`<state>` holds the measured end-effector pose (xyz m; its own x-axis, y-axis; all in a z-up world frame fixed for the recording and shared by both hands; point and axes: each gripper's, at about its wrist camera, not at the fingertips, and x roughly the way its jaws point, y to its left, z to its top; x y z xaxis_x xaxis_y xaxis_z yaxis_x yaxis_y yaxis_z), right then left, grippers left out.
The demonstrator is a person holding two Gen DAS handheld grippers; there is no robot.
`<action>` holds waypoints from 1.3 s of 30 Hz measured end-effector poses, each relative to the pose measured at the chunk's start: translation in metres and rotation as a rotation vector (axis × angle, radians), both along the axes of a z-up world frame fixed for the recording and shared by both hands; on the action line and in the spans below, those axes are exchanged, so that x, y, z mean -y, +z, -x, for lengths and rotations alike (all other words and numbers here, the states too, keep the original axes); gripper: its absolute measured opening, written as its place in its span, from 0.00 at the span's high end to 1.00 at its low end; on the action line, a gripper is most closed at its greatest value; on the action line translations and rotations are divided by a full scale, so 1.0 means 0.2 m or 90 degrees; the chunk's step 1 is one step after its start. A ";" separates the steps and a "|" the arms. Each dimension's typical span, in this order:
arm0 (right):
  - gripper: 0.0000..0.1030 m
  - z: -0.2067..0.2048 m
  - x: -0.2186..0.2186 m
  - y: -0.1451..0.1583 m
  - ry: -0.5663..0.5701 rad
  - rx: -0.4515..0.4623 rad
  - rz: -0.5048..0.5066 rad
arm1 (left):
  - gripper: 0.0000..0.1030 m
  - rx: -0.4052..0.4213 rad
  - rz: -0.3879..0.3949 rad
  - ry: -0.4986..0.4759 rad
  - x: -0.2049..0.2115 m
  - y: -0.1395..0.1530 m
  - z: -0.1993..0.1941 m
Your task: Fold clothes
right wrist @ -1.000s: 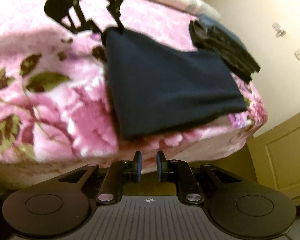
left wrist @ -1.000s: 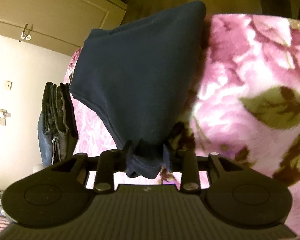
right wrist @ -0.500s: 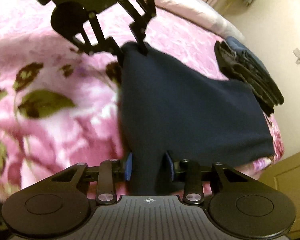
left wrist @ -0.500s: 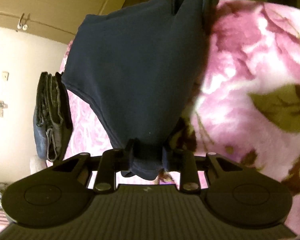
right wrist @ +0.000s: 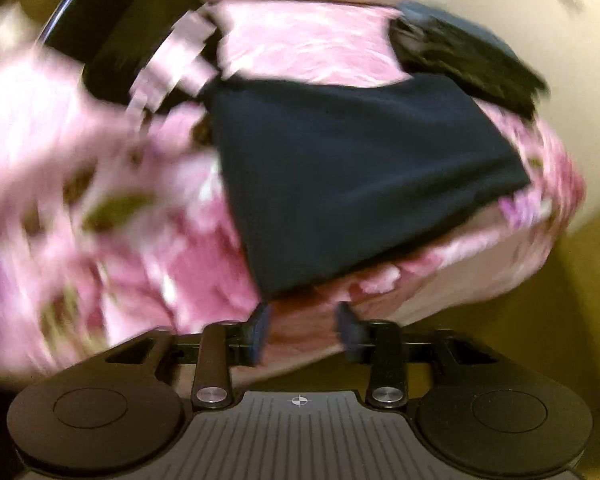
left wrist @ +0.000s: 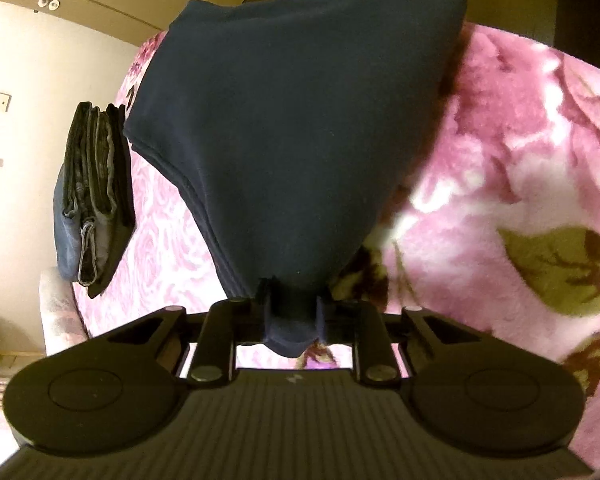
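Navy garment [left wrist: 296,128] lies folded on the pink floral blanket [left wrist: 520,168], its corner still pinched by the left gripper [left wrist: 290,312]; the right gripper [right wrist: 302,330] has released it, fingers now parted and empty.

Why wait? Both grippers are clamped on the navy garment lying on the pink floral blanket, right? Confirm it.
Not quite: only the left gripper is clamped on the navy garment. The right wrist view shows the right gripper open, its fingers apart and empty, just short of the garment's near corner. The garment does lie on the pink floral blanket.
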<state>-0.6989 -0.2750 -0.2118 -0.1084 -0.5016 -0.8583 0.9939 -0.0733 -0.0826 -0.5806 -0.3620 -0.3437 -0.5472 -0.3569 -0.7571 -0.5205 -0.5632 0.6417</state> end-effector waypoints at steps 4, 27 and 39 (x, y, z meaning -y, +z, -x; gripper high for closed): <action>0.27 0.17 -0.01 0.00 -0.227 0.314 0.077 | 0.76 -0.004 0.034 -0.039 -0.02 -0.02 -0.05; 0.56 0.31 -0.12 0.00 -0.441 0.515 0.158 | 0.67 0.032 -0.053 0.118 0.18 0.15 -0.01; 0.23 0.79 0.30 0.45 -0.218 0.306 0.115 | 0.46 -0.128 -0.519 0.709 0.52 0.51 -0.10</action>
<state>-0.8561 -0.3349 -0.1220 0.0888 -0.6487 -0.7559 0.8346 -0.3657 0.4119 -0.5601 -0.4668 -0.2424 -0.3931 -0.1729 -0.9031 0.5035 -0.8623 -0.0540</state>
